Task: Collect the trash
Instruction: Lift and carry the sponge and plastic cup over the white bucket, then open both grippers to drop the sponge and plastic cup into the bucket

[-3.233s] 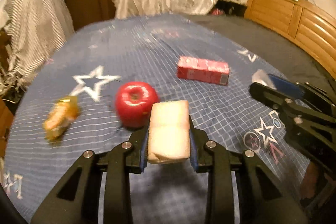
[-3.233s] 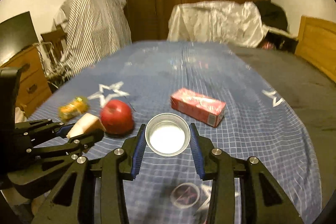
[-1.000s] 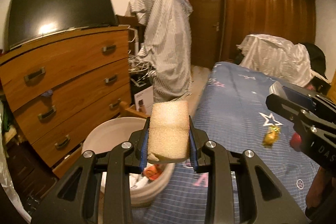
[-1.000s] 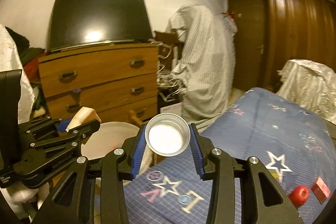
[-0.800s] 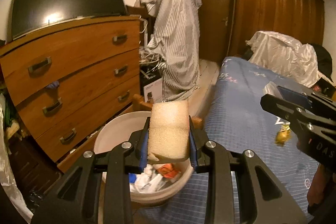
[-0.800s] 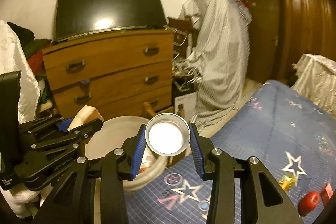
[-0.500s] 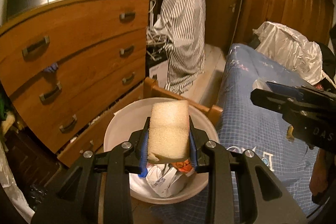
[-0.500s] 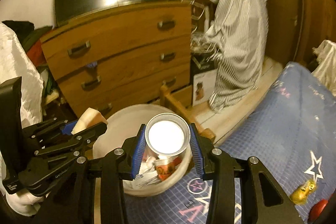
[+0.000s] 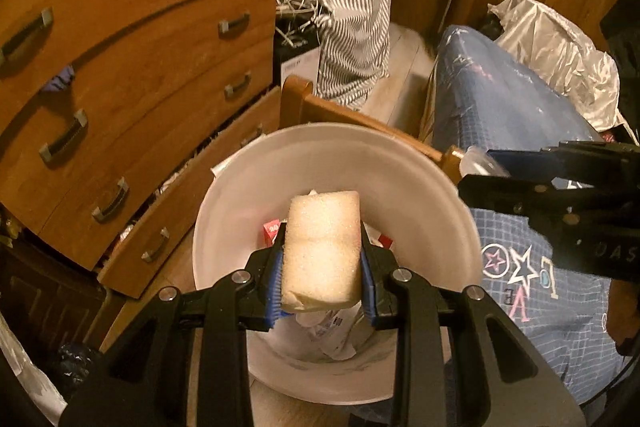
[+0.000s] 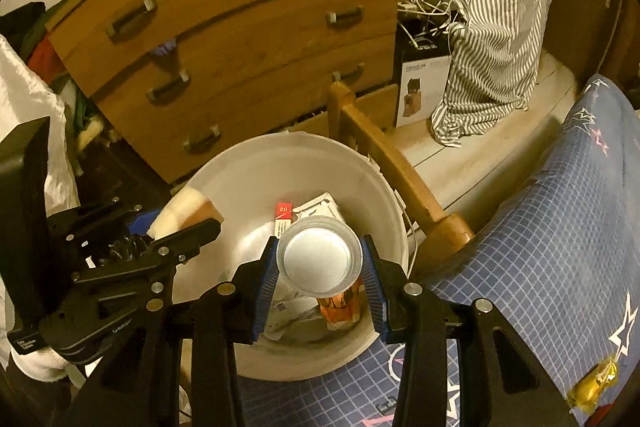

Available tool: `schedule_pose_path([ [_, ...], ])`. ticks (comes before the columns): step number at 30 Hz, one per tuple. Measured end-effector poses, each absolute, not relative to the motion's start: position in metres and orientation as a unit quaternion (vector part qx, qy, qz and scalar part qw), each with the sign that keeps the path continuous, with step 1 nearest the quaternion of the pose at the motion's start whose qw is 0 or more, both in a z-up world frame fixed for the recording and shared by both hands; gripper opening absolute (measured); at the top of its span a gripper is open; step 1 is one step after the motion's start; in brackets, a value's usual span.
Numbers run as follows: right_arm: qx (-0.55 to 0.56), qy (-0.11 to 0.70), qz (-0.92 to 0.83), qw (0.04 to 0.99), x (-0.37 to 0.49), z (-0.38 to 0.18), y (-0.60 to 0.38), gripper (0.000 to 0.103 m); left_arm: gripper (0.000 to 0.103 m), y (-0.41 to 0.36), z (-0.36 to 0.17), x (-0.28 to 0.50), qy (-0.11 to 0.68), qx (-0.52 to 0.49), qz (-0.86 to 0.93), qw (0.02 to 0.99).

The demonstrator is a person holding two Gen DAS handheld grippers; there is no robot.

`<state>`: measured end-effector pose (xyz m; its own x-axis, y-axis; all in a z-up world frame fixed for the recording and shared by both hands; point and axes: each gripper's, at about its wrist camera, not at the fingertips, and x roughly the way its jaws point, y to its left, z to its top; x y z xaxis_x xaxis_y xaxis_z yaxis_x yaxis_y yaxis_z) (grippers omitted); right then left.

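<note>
Both grippers have swung away from the bed and now hang over a white bucket [image 9: 448,203] that sits on the floor between a wooden dresser [image 9: 132,67] and the bed's wooden footboard [image 10: 392,167]; a moment ago the bucket was only coming into sight at the lower edge of each view, and seconds earlier both tools were still above the blue star-patterned bedspread [image 10: 560,227]. The left gripper [image 9: 322,267] is clenched on a pale foam block [image 9: 322,251], which stands up between its fingers directly above the bucket's opening. The right gripper [image 10: 320,267] is clenched on a small clear plastic cup [image 10: 318,261], seen from its open mouth, also directly above the opening and a little nearer the bed side of the rim. Below the two tools, the bucket already holds crumpled paper [image 10: 320,207], a red carton [image 10: 284,211] and an orange wrapper [image 10: 340,303]. To the right gripper's lower right, a yellow wrapper [image 10: 592,383] lies on the bedspread. Judging from this, the carry is finished and both pieces look ready to drop, so letting go is probably the step in hand, with more trash on the bed left to fetch.
</note>
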<state>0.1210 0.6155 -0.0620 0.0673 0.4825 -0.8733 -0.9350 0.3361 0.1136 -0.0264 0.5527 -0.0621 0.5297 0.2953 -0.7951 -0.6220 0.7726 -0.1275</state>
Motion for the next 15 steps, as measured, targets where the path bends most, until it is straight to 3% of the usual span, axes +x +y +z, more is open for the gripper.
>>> schedule_pose_path([
  [12, -0.260, 0.445, 0.518, 0.683, 0.126, -0.074, 0.617, 0.042, 0.031, 0.563, -0.073, -0.024, 0.410, -0.204, 0.276, 0.845],
  [13, -0.258, 0.446, 0.519, 0.683, 0.127, -0.073, 0.616, 0.044, 0.037, 0.564, -0.074, -0.023, 0.413, -0.203, 0.279, 0.843],
  [14, -0.253, 0.446, 0.520, 0.683, 0.128, -0.073, 0.615, 0.055, 0.056, 0.565, -0.075, -0.023, 0.415, -0.202, 0.286, 0.840],
  [15, -0.247, 0.444, 0.522, 0.685, 0.130, -0.072, 0.613, 0.059, 0.064, 0.566, -0.074, -0.025, 0.411, -0.201, 0.295, 0.839],
])
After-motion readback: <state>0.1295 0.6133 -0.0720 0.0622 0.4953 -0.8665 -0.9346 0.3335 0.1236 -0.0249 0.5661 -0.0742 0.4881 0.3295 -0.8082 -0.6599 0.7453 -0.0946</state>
